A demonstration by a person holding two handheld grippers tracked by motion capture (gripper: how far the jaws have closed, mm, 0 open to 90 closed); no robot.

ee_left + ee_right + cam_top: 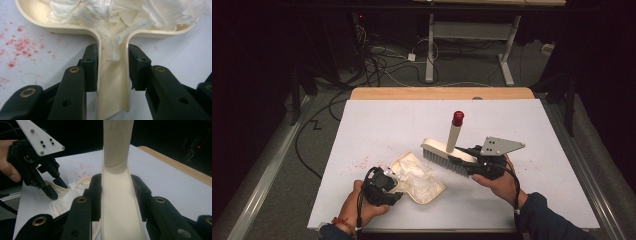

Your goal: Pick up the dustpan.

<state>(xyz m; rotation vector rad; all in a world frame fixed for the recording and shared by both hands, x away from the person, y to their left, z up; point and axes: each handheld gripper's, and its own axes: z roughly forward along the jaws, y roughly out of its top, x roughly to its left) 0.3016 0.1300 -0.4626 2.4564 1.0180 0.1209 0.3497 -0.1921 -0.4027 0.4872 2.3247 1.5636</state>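
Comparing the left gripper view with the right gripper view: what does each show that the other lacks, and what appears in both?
Left gripper view alone: the left claw shut on the dustpan's handle, and the scatter of red crumbs lying close beside the dustpan.

Right gripper view alone: the right claw shut on the brush handle, the table's wooden edge, and the grey three-cornered plate on the other claw.

Both: the cream dustpan holding crumpled white tissue on the white tabletop.

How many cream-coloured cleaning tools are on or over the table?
2: the dustpan full of crumpled tissue, on the table, its handle in the left gripper; the brush, held by the right gripper just right of it.
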